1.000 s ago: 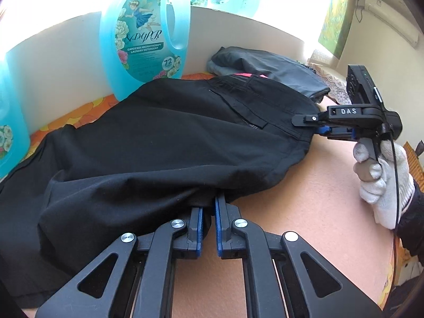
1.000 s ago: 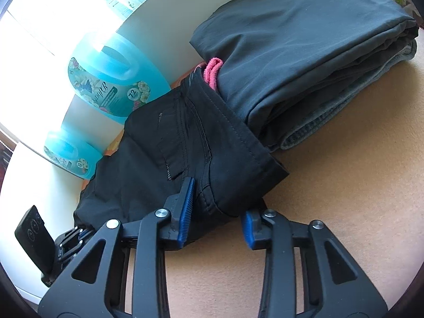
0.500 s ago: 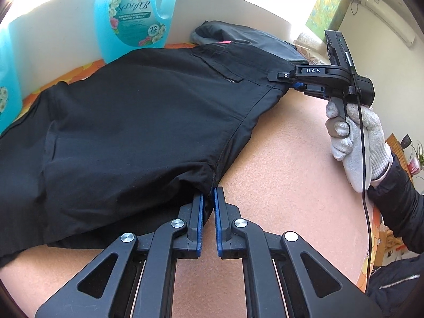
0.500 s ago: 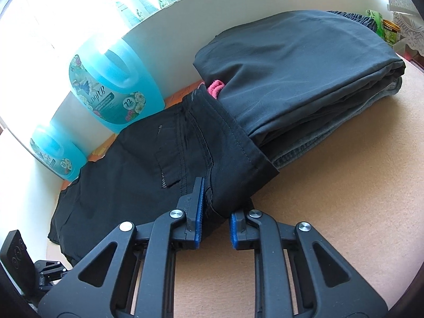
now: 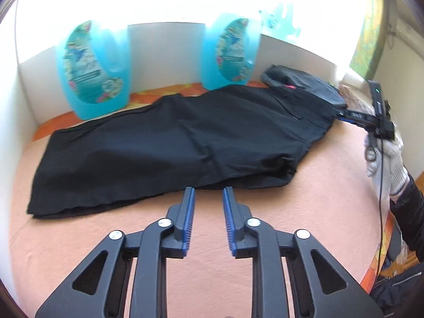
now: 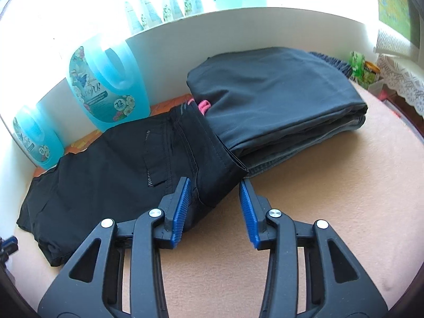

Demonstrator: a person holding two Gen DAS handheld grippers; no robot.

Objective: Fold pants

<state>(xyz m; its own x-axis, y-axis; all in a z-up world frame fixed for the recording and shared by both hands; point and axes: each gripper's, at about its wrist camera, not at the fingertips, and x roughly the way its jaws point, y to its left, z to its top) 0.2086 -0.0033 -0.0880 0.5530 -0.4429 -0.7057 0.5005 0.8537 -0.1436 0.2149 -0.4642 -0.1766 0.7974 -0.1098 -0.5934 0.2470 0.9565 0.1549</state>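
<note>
The black pants lie flat on the peach table, folded lengthwise, legs to the left and waist to the right. My left gripper is open and empty, just clear of the pants' near edge. In the right wrist view the pants run from the waist corner near my right gripper back to the left. The right gripper is open, its jaws either side of the waist corner without clamping it. The right gripper also shows in the left wrist view, held by a gloved hand at the waist end.
A stack of folded dark grey clothes lies just behind the waist, with a pink item between. Two blue detergent jugs stand against the white back wall. Small containers sit at the far right.
Both grippers have opened and let go of the pants. The left gripper has pulled back and up, so the whole garment now shows lying flat.
</note>
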